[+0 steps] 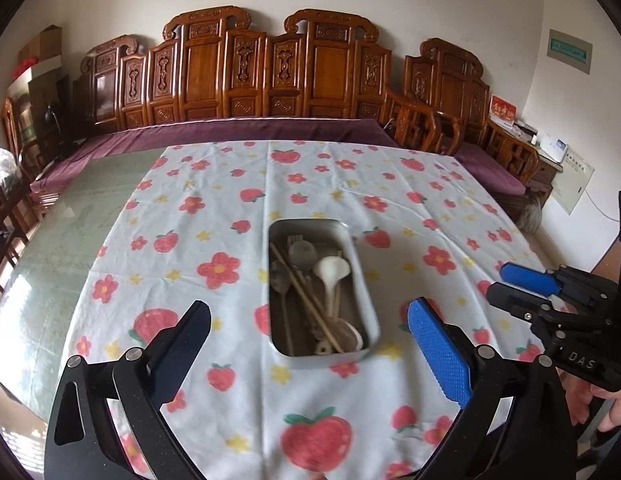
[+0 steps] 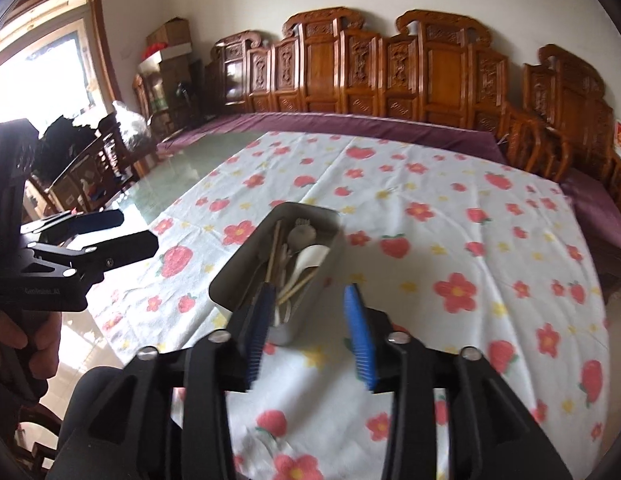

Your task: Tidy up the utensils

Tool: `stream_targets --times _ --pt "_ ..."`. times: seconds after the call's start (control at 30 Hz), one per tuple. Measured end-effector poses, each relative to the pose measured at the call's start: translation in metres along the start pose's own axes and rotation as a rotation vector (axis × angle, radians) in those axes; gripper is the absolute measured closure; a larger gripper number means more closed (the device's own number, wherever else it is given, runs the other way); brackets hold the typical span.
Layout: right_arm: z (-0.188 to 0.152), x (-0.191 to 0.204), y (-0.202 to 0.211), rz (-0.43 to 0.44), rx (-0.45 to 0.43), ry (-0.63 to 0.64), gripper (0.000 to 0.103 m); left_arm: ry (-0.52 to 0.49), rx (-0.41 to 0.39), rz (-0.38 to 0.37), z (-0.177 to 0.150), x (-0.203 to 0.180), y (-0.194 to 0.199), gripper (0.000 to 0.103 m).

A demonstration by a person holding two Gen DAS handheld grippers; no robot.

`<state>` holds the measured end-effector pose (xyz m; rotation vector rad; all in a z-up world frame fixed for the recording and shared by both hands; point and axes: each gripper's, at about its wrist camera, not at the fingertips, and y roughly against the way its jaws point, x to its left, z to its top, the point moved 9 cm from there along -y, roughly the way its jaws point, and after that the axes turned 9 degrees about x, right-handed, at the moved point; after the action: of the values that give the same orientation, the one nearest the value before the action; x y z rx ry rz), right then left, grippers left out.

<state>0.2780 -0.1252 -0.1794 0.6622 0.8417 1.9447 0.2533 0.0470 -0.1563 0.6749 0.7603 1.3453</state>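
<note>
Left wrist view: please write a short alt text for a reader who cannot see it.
A metal tray holding spoons, a fork and chopsticks lies on a flower-and-strawberry tablecloth. The open, empty left tongs frame it; the right tongs enter from the right.

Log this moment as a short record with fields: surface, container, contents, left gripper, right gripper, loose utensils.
surface: table with glass top, partly covered by a flowered cloth
container: metal tin, lidless, on the cloth
contents: white spoon, metal spoon, chopsticks, a fork, jumbled together
left gripper: jaws wide apart, nothing between them, above the cloth short of the tin
right gripper: jaws partly apart, holding nothing, near the tin's close end
loose utensils: none seen on the cloth outside the tin
</note>
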Motion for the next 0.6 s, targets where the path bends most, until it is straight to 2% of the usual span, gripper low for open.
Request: stream_targets --times 0.1,0.2,0.33,0.43,0.53,0.6 --pt "-0.009 -0.013 0.019 -0.025 -0.019 -0.025 0.047 0.012 -0.003 -0.003 -0.005 -0.011 0.006 0.008" --pt "-0.017 -0.022 0.034 -0.043 -0.034 -0.042 0.043 0.003 -0.002 0.009 -0.011 -0.022 0.011 0.008" --pt "-0.024 -0.033 0.053 -0.078 -0.063 -0.064 0.021 -0.019 -0.005 0.024 -0.019 -0.038 0.02 0.008" --pt "-0.028 -0.04 0.072 -0.109 -0.097 -0.09 0.009 -0.017 -0.031 0.04 -0.02 -0.046 0.035 0.008" --pt "-0.03 -0.043 0.092 -0.118 -0.136 -0.109 0.003 -0.021 -0.072 0.049 -0.017 -0.055 0.055 0.008" --pt "-0.029 -0.041 0.105 -0.133 -0.157 -0.109 0.002 -0.026 -0.098 0.063 -0.014 -0.06 0.07 0.008"
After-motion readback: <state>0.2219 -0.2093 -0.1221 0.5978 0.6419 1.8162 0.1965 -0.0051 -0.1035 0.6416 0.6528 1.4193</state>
